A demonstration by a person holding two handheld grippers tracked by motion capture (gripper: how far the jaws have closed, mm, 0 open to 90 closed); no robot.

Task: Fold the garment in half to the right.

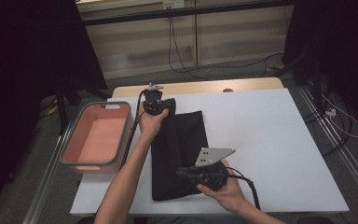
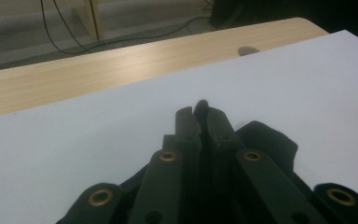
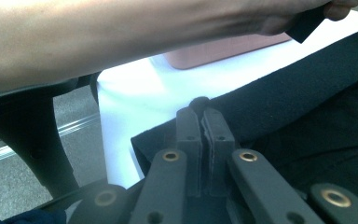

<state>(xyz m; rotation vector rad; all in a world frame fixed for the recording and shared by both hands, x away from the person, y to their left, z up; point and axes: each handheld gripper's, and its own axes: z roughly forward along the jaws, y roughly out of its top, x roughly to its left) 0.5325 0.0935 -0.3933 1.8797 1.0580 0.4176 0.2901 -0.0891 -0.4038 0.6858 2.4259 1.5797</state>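
- Nearest the person's edge of the worktop (image 1: 270, 140), the black cloth (image 1: 182, 154) is seen lying in a long folded strip running from near to far; a judgement is made that a fold or a straightening of it is in hand.
- At the near end, the right gripper (image 1: 181, 171) is clenched on the cloth's near left part: in the right gripper view its jaws stand pressed together, with a nub of black fabric pinched at their tips (image 3: 199, 103).
- For the step to go well, both pinches should be kept firm and the cloth kept taut between them, so that no slack bunches in the middle.
- Both held ends should be carried together and lowered evenly, so that the edges can be laid straight and matched.
- Release should be held back until the fabric lies flat on the white surface.
- Farther off, the left gripper (image 1: 156, 111) is likewise clamped on the cloth's far left corner; in the left gripper view a small tuft of fabric (image 2: 201, 104) is caught between its closed jaws, with more cloth bunched beneath.
- Just left of the cloth, a pink basket (image 1: 74, 140) stands apart from it, its inside not seen to hold anything.
- Beyond the white surface, a wooden strip (image 1: 200, 87) of the worktop is visible.
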